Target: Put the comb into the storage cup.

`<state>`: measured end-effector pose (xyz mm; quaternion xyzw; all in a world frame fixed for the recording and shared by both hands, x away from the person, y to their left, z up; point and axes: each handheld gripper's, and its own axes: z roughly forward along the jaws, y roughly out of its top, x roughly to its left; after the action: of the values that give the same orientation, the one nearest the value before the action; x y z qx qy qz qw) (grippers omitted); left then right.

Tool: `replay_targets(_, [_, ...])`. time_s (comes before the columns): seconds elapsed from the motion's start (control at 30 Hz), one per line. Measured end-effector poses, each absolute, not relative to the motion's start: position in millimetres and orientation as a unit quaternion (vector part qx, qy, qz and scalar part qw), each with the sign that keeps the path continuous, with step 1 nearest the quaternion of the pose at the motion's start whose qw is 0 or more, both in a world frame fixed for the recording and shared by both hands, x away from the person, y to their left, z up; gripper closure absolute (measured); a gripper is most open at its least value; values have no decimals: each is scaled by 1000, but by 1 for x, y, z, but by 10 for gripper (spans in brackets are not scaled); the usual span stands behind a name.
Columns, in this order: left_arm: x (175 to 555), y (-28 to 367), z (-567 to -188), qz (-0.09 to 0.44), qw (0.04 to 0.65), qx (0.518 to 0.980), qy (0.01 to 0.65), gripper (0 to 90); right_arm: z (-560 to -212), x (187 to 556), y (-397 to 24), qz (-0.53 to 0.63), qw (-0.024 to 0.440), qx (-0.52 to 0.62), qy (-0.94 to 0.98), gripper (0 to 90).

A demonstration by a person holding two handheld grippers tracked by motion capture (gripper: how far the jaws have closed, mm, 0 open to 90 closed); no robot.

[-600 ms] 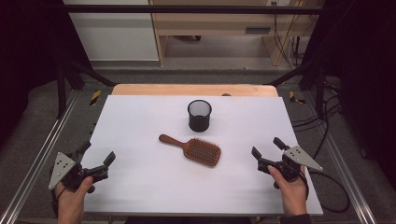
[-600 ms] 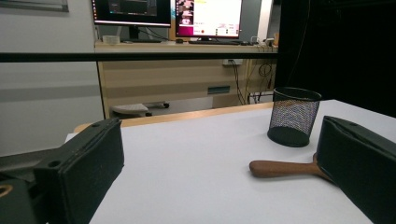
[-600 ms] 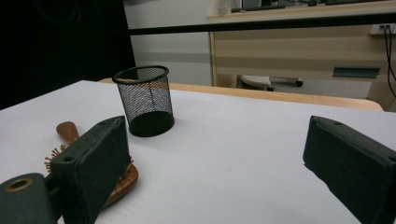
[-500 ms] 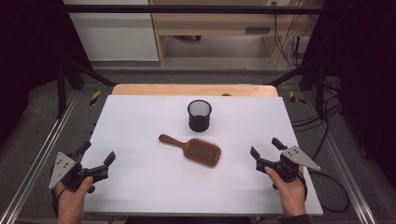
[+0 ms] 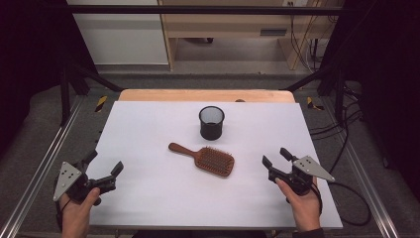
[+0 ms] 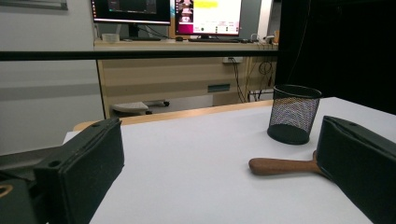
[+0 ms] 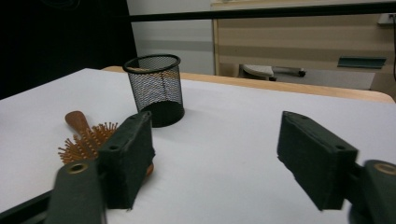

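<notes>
White paper covers the table [image 5: 148, 124], and dark curtains hang at both sides of the room. Behind the table stand a wooden desk [image 6: 177, 79] and two bright screens [image 6: 208, 10].

Near the middle of the table lies a wooden brush [image 5: 205, 157]. Its bristles point up. Its handle points to about 10 o'clock and its head to about 4 o'clock. Just past it, at 12 o'clock from the brush, stands a black mesh cup [image 5: 211, 122]. The cup stands upright, and it is near the brush but not touching it.

The left gripper [image 5: 105, 171] waits at the near left edge, at about 8 o'clock from the brush. Its jaws are wide apart and hold nothing. It has not moved from a moment ago.

The right gripper [image 5: 275, 159] sits at 3 o'clock from the brush. Its jaws are apart too, with nothing between them. A moment ago it was farther out to the right. Now it has slid a little toward the brush head.

So I think the right hand is starting to go for the brush. It is not there yet. A gap of bare paper lies between the jaws and the brush head. The cup looks like the place where the brush may go.
</notes>
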<state>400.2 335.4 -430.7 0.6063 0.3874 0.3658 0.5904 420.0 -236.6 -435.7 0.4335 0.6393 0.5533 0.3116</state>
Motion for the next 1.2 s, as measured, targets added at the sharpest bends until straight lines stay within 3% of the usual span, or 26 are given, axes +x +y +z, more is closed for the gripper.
replay_targets(0.1, [400, 336, -430, 368, 591, 604, 387, 9, -435, 420, -233, 553, 308, 429, 644, 371])
replay_targets(0.13, [400, 336, -430, 369, 592, 603, 387, 8, -436, 420, -230, 549, 307, 425, 651, 440])
replay_targets(0.17, [400, 336, -430, 370, 592, 603, 387, 8, -436, 420, -230, 549, 307, 425, 651, 440])
replay_targets(0.23, [400, 336, -431, 370, 592, 603, 387, 8, -437, 420, -225, 541, 300, 424, 661, 548])
replay_targets(0.43, [401, 337, -431, 371, 589, 603, 390, 8, -437, 418, -217, 539, 302, 412, 670, 687])
replay_targets(0.47, [401, 337, -431, 371, 589, 602, 391, 8, -438, 417, -213, 538, 304, 402, 676, 746])
replay_targets(1.2, [402, 338, -432, 369, 591, 599, 395, 9, -448, 423, -175, 516, 268, 381, 719, 900])
